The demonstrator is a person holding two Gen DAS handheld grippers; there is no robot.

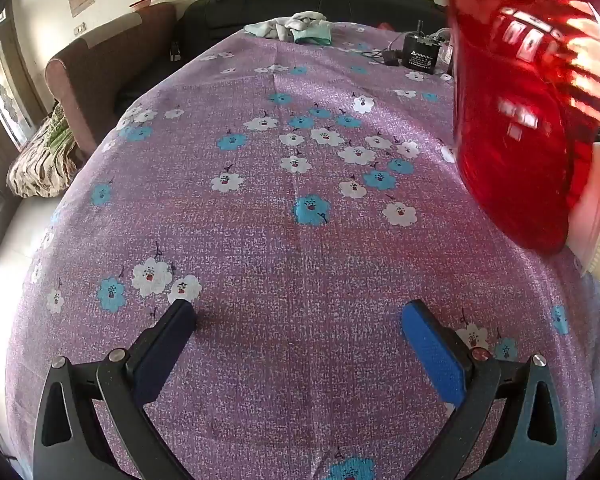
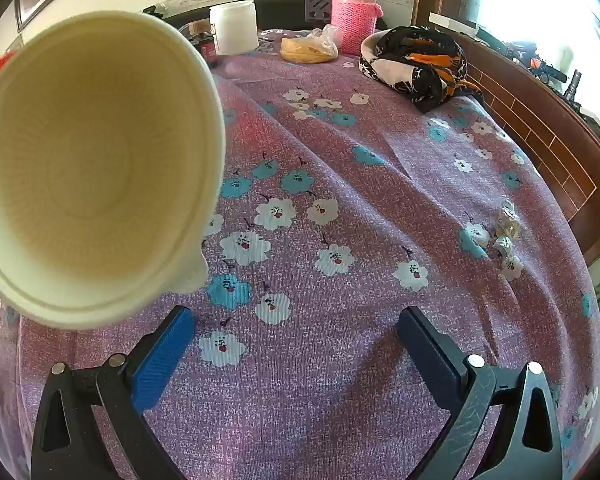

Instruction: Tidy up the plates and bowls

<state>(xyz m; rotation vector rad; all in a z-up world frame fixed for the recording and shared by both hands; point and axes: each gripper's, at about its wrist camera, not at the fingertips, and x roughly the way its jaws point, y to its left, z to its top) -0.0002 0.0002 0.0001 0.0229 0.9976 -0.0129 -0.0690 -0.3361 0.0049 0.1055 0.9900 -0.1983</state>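
Both grippers, left gripper and right gripper, hang spread wide and empty over the floral cloth, with the red bowl up to the left one's right and the cream bowl up to the right one's left, so sorting looks barely begun.

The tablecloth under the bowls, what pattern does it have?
The tablecloth is speckled purple with white and blue flowers, clearest in the right wrist view.
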